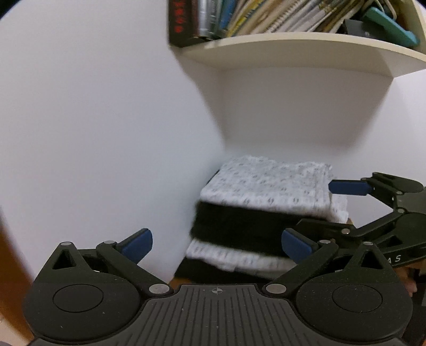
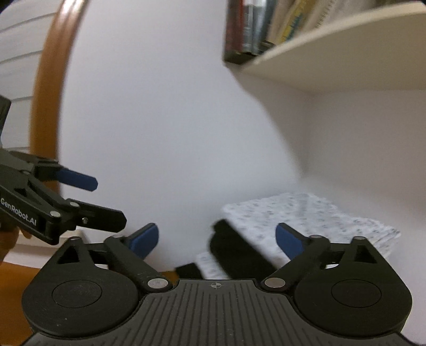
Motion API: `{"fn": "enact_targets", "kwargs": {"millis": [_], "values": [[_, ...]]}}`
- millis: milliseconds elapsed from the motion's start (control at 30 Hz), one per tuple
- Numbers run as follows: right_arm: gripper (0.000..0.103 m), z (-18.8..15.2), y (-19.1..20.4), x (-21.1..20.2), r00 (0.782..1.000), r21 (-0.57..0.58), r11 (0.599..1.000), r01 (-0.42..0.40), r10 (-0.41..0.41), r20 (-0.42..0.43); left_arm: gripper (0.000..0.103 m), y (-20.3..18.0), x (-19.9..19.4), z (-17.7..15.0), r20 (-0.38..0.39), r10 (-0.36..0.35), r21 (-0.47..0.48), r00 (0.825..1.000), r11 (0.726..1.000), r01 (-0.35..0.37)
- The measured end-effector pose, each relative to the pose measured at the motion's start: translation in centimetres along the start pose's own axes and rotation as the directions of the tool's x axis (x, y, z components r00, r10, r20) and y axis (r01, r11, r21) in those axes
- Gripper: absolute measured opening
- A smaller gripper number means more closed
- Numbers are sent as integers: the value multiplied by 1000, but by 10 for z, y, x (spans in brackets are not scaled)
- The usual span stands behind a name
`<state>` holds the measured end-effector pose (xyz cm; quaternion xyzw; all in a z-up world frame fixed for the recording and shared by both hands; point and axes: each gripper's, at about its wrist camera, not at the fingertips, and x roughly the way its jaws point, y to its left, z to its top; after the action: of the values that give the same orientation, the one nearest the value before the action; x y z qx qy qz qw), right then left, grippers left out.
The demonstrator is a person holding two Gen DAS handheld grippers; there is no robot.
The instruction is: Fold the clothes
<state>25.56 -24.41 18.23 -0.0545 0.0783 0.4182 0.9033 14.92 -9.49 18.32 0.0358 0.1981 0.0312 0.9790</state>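
Note:
A stack of folded clothes (image 1: 266, 186) sits in the wall corner under a shelf, with white patterned pieces alternating with black ones (image 1: 239, 229). My left gripper (image 1: 217, 246) is open in front of the stack, nothing between its fingers. At the stack's right side my right gripper (image 1: 316, 206) is open too, its upper blue fingertip (image 1: 346, 187) level with the top white piece. In the right wrist view the stack (image 2: 306, 213) lies ahead to the right of my open right gripper (image 2: 217, 241). The left gripper (image 2: 109, 199) shows at the left edge, apart from the stack.
A cream shelf (image 1: 293, 50) packed with books (image 1: 239, 16) hangs above the stack. White walls close in behind and to the left. An orange wooden frame (image 2: 45, 106) curves up at the left, and a wooden surface (image 2: 16, 276) lies below.

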Motion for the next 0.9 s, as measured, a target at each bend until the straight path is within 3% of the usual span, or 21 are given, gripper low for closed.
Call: {"fn": "enact_targets", "kwargs": {"millis": [67,267,500,667,900], "values": [[103,-6,13,-2,1000,17,1000,-3,3,-14,103,7,-14,-13,-10,6,-9,1000,1000,-6],[103,-36,51,3,995,100,995,12,-2,-101,103,31,-41,-62,-36,15,-49,999,999,-16],[103,-92,95,-1,973,174,977,123,-84,-217,103,48,-39,-135,-119,-20,-79,993,997,11],[103,-126,112,-14,939,204,952,230,-162,-304,103,43,-31,-175,-185,-61,-56,981,997,51],[103,-149,132,-24,888,182,916,359,-275,-369,103,41,-24,-194,-228,-60,-67,972,997,45]]}}
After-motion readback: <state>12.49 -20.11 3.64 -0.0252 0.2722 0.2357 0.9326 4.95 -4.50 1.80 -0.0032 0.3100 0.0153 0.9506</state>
